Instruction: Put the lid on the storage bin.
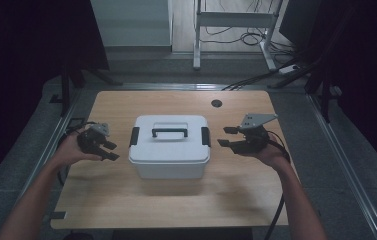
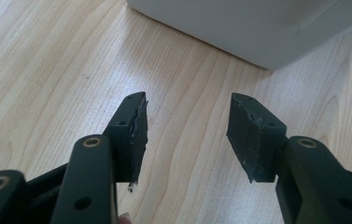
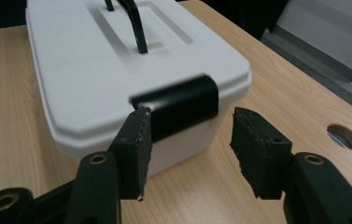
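The box point(image 1: 169, 146) sits mid-table point(image 1: 126, 200), lid on, between my two claws. It looks like stiff, smooth plastic, likely light if empty, though I can't tell what's inside. Best holds are the black latches point(image 3: 178, 106) at each end or the handle point(image 1: 169, 132) on top. My right claw point(image 3: 190, 140) gapes, nothing in it, just short of the near latch. My left claw point(image 2: 187, 130) gapes too, aimed at bare wood beside the box's lower corner.

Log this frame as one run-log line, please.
scene: white plastic lidded box on wooden table | left gripper: open, empty, beside box | right gripper: open, nearing black side latch
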Tool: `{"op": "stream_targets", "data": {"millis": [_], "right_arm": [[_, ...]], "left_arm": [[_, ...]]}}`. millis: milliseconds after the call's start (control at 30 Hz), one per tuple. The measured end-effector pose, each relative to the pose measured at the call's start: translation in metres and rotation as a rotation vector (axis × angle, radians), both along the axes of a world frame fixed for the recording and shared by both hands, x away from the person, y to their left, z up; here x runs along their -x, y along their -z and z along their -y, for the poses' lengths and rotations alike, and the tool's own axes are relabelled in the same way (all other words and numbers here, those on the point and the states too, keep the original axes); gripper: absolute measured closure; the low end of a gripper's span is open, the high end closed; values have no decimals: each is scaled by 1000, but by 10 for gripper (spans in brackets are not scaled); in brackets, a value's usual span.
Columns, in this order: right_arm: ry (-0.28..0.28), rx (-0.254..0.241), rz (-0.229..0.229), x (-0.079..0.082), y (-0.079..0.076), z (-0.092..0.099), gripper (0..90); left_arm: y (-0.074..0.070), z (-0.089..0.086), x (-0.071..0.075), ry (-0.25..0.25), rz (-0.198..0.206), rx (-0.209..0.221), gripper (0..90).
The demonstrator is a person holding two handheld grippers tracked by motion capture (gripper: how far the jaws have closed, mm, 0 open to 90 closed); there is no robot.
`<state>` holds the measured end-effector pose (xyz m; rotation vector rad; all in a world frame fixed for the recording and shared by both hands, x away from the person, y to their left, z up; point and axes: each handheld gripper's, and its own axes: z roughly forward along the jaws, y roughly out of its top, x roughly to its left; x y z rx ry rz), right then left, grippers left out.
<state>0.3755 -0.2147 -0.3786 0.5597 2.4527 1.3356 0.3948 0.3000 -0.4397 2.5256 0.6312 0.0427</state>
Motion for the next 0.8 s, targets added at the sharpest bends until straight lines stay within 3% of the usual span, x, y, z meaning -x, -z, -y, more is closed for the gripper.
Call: {"op": "stream_targets", "data": {"millis": [367, 800], "right_arm": [[108, -38, -43, 9, 38, 22, 468], [132, -39, -47, 8, 43, 24, 467]], "left_arm": [[5, -7, 14, -2, 18, 50, 480], [0, -7, 13, -19, 53, 66, 477]]}}
